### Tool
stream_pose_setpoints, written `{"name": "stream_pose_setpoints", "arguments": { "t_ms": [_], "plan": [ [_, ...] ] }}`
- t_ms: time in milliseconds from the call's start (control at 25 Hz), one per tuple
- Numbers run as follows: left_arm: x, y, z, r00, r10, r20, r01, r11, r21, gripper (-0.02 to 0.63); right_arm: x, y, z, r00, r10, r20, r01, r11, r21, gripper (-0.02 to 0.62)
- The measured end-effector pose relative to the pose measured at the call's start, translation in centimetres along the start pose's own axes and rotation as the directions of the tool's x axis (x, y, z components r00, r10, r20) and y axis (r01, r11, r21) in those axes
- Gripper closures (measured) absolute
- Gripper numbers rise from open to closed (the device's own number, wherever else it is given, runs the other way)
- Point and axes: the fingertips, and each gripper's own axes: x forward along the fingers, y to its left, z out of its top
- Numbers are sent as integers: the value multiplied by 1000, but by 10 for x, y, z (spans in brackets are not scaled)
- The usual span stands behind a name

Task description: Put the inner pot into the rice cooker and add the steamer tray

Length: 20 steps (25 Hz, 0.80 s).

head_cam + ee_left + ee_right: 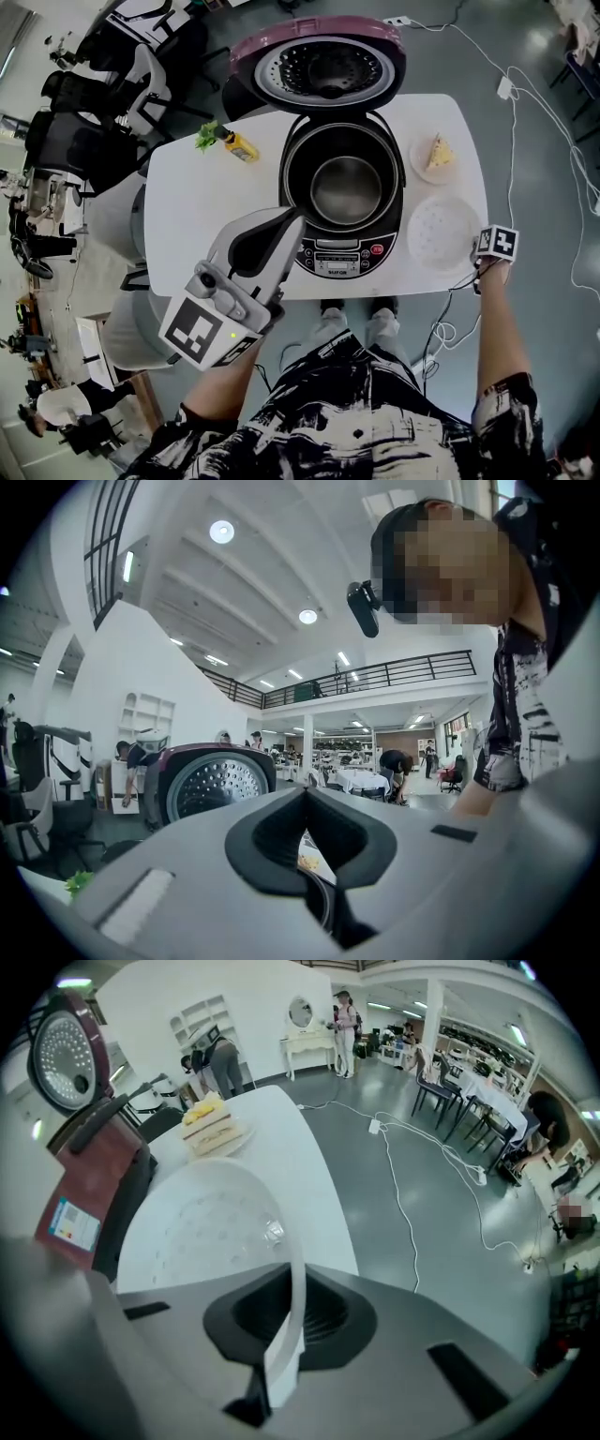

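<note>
- Already, the right gripper's (289, 1288) jaws are clamped on the rim of the steamer tray (202, 1222), which appears to lie on the tabletop (206, 206) just right of the rice cooker (342, 251).
- The left gripper's (305, 803) jaws are brought together, with nothing seen gripped, by the cooker's front-left edge.
- The inner pot (347, 187) is seated in the cooker, so that step is judged done.
- The tray is yet to be set over the pot.

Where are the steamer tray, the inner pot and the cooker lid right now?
steamer tray (192, 1227): right gripper view, on its perforated floor.
inner pot (347, 190): head view, on its shiny bottom.
cooker lid (323, 70): head view, on its metal inner plate.
</note>
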Motion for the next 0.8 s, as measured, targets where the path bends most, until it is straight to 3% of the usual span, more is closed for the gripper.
{"name": "stream_pose_setpoints", "arguments": {
  "t_ms": [200,440,800],
  "plan": [
    [-4,1,0,1000,-1,14,2,1000,-3,601,-10,1,2,1000,22,7,-23,999,29,594],
    [-8,0,10,998,-16,66,17,1000,-12,601,-63,11,26,991,109,78,-113,992,48,594],
    [-25,11,27,990,-36,138,40,999,-24,601,-183,107,95,935,296,196,-282,955,-96,594]
  ]
}}
